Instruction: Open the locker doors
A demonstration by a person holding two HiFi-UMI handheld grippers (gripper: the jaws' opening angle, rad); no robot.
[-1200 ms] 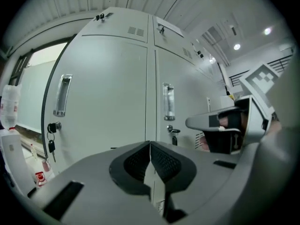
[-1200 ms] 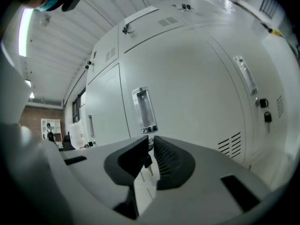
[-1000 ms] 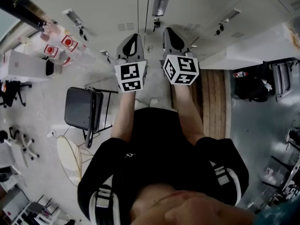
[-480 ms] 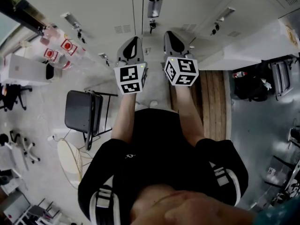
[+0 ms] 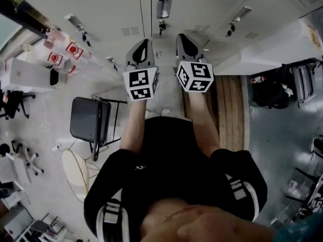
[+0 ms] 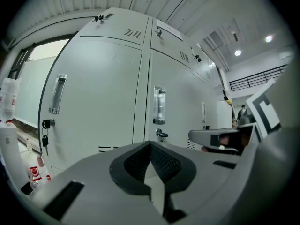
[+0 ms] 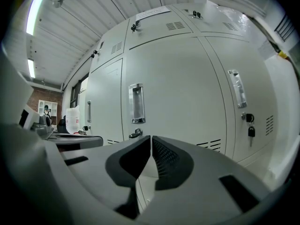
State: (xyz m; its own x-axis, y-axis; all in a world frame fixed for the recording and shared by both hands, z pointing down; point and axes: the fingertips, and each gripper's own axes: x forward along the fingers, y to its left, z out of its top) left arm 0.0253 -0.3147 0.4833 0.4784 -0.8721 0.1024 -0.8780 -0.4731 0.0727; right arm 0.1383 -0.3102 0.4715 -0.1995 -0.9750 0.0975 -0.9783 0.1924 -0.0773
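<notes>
Presently: left gripper point(image 6: 150, 145) with jaws pressed together, nothing between them; right gripper point(image 7: 151, 138) likewise. Ahead of both sets of tips, not touching, the locker doors point(image 7: 180, 93) are all closed. A handle point(image 7: 136, 103) shows just above the right tips. Back and left of the left tips is a chair point(image 5: 87, 118).

Smooth matt metal locker doors point(image 7: 173, 102)

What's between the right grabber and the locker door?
Nothing: the right gripper view shows bare space between the right gripper and the locker door.
</notes>
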